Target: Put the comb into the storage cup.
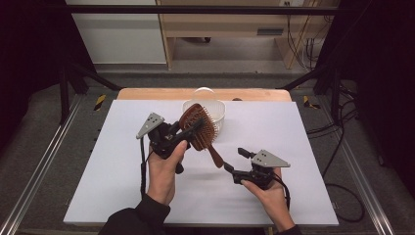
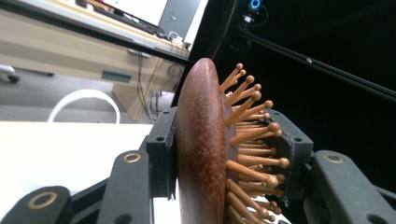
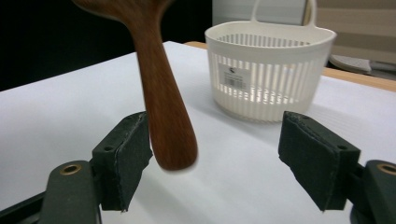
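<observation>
Closest to me, low at the right of the table, my right gripper (image 1: 235,159) stands with its jaws apart, and nothing is pressed between them. From the right gripper view I see the handle end of the hairbrush (image 3: 163,112) hanging down between the two pads: it lies against the left pad, or very close to it (I cannot tell which), and the right pad (image 3: 317,156) is well apart from it. So I judge that this gripper does not hold the brush now.

A little farther, at the left, my left gripper (image 1: 188,129) is closed on the head of the hairbrush (image 1: 199,128). In the left gripper view one pad presses on the smooth wooden back (image 2: 201,149) and the other one sits on the side of the bristles (image 2: 252,140), so the head stands on its edge between the jaws.

The long axis of the brush goes from the head, which is up and far, down to the handle, which points toward my right gripper and toward me. The whole brush is lifted over the white table (image 1: 117,161).

Just behind the head stands the white basket (image 1: 215,110), with its opening up. The left gripper is the nearer one to it, so I think the next move belongs to the left hand: to carry the head over the rim and lower it, the handle following after.
</observation>
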`<state>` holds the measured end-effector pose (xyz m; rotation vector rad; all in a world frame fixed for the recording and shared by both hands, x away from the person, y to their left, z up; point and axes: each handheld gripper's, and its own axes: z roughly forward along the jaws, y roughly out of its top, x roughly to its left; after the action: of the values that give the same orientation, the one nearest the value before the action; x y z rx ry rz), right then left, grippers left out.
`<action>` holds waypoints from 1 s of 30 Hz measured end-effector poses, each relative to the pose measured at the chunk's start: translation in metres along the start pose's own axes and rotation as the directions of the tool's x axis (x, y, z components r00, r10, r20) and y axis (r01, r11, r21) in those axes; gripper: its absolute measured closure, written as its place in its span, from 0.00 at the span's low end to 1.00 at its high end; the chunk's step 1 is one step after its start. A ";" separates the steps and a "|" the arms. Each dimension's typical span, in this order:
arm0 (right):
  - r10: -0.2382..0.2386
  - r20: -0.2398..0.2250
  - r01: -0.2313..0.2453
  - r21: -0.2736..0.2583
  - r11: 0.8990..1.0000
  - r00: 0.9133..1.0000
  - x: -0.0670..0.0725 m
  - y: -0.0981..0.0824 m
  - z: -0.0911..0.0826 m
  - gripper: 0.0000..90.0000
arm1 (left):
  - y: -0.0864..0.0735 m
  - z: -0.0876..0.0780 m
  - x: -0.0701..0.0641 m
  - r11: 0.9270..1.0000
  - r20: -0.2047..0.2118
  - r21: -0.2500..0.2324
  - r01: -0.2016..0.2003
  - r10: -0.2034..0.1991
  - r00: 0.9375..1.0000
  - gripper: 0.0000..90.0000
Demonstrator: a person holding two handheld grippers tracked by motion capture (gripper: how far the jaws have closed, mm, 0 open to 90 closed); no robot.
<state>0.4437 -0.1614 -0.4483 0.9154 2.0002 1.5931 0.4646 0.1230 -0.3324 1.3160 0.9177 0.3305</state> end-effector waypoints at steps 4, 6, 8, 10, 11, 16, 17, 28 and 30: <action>-0.018 0.025 0.019 -0.014 1.000 1.000 -0.008 -0.002 -0.009 0.22 | 0.010 -0.003 -0.008 0.999 -0.009 -0.029 -0.032 0.032 0.999 0.57; -0.019 0.026 0.019 -0.018 1.000 0.999 -0.012 -0.002 -0.013 0.18 | 0.014 -0.002 -0.010 0.999 -0.009 -0.038 -0.030 0.030 1.000 0.57; -0.022 0.036 0.022 -0.014 1.000 0.999 -0.015 -0.003 -0.016 0.15 | 0.018 0.000 -0.012 0.999 -0.008 -0.036 -0.034 0.034 0.999 0.57; -0.017 0.042 0.018 -0.022 1.000 0.999 -0.018 -0.005 -0.020 0.13 | 0.020 0.002 -0.013 0.998 -0.008 -0.039 -0.039 0.039 0.999 0.56; -0.016 0.040 0.017 -0.025 1.000 0.999 -0.019 -0.006 -0.023 0.11 | 0.021 0.003 -0.014 0.998 -0.009 -0.042 -0.041 0.041 0.999 0.56; 0.001 0.076 0.001 -0.033 0.999 0.997 -0.026 -0.014 -0.037 0.09 | 0.025 0.010 -0.014 0.998 -0.010 -0.042 -0.047 0.046 0.999 0.56; 0.002 0.081 0.002 -0.049 0.999 0.997 -0.027 -0.016 -0.042 0.08 | 0.026 0.012 -0.014 0.998 -0.010 -0.042 -0.042 0.042 0.999 0.56; -0.032 0.170 0.043 -0.066 0.997 0.985 -0.036 -0.026 -0.051 0.08 | 0.051 0.045 -0.016 0.997 -0.034 -0.057 -0.052 0.050 0.998 0.56; -0.033 0.173 0.045 -0.068 0.997 0.984 -0.037 -0.027 -0.051 0.08 | 0.056 0.050 -0.017 0.997 -0.038 -0.065 -0.052 0.050 0.998 0.56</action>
<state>0.4282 -0.2259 -0.4639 0.9465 1.8205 1.5009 0.5061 0.0922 -0.2753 1.2775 0.8976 0.4225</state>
